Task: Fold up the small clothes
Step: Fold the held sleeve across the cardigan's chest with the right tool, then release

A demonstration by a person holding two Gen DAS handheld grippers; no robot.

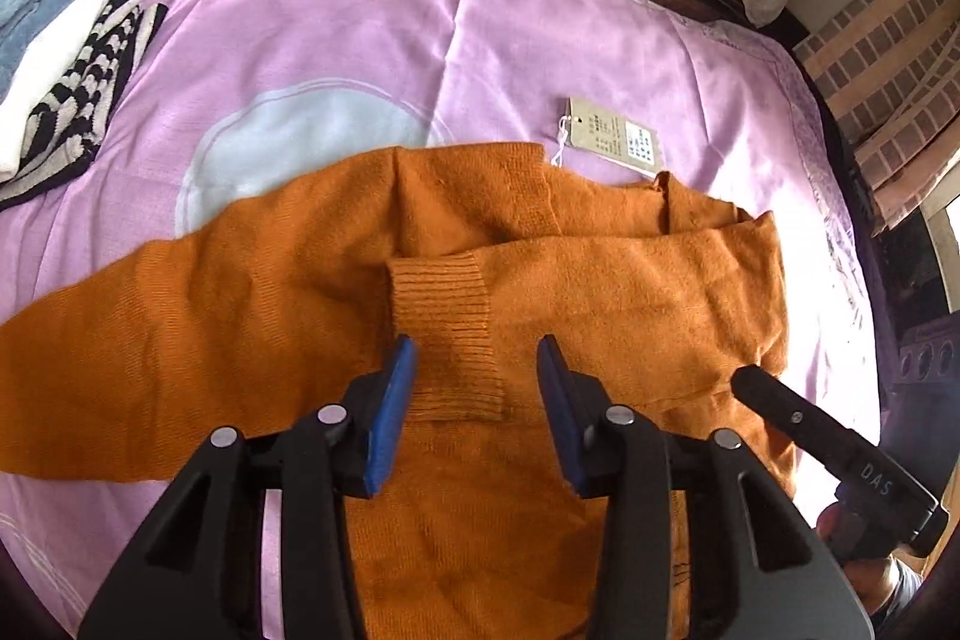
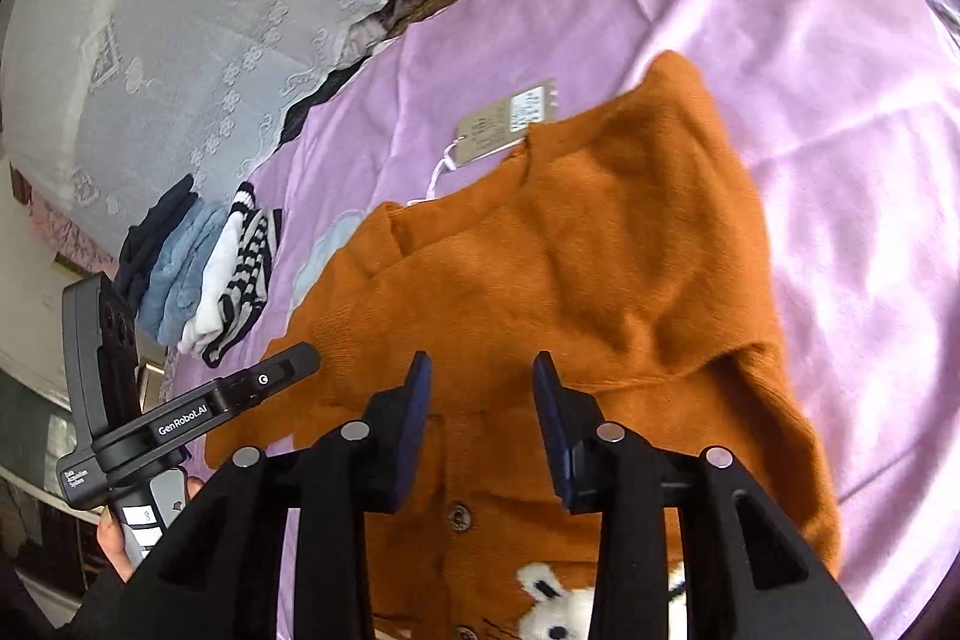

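Observation:
An orange knit cardigan [image 1: 336, 280] lies on the pink bed sheet [image 1: 360, 28]. One sleeve is folded across the body, its ribbed cuff [image 1: 447, 304] near the middle; the other sleeve stretches out to the left. A paper hang tag [image 1: 612, 133] lies by the collar. My left gripper [image 1: 477, 358] is open, its blue pads on either side of the cuff, just above it. In the right wrist view the cardigan [image 2: 540, 268] shows buttons and a white animal motif [image 2: 558, 604]. My right gripper [image 2: 483, 370] is open and empty above the cardigan's front.
A stack of folded clothes [image 1: 66, 70], striped, white and blue, lies at the left of the bed, also in the right wrist view [image 2: 204, 268]. White lace bedding [image 2: 210, 10] lies at the head. A brick-patterned wall [image 1: 888, 58] is on the right.

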